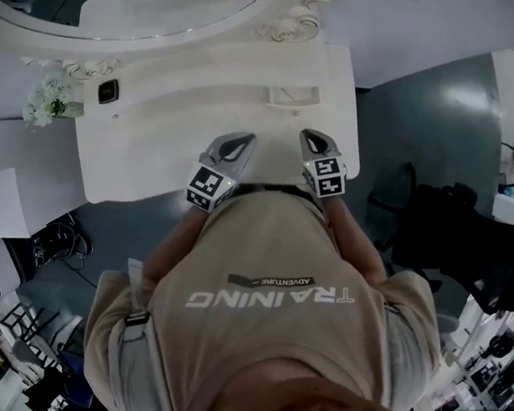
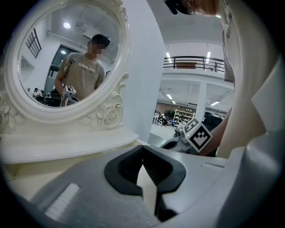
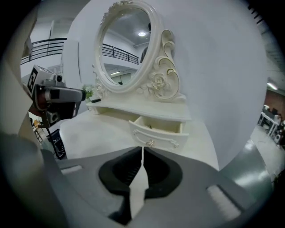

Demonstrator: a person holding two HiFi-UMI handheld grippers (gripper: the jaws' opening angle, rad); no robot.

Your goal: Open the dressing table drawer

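Observation:
The white dressing table (image 1: 153,158) stands under its oval mirror (image 1: 168,2). Its small drawer (image 1: 295,95) sits at the back right of the top, pulled out a little. In the right gripper view the drawer (image 3: 156,130) stands open, its inside showing and its metal knob (image 3: 150,143) facing me. My right gripper (image 3: 142,150) is shut with nothing between its jaws, a short way in front of the knob and apart from it. My left gripper (image 2: 143,148) is shut and empty too. Both grippers hover side by side over the table's front edge, left gripper (image 1: 236,144) and right gripper (image 1: 315,144).
A bunch of white flowers (image 1: 48,103) and a small dark square object (image 1: 108,92) sit at the table's left end. A carved shelf (image 2: 67,144) runs below the mirror (image 2: 62,58). A black seat with dark things on it (image 1: 457,237) stands on the floor at the right.

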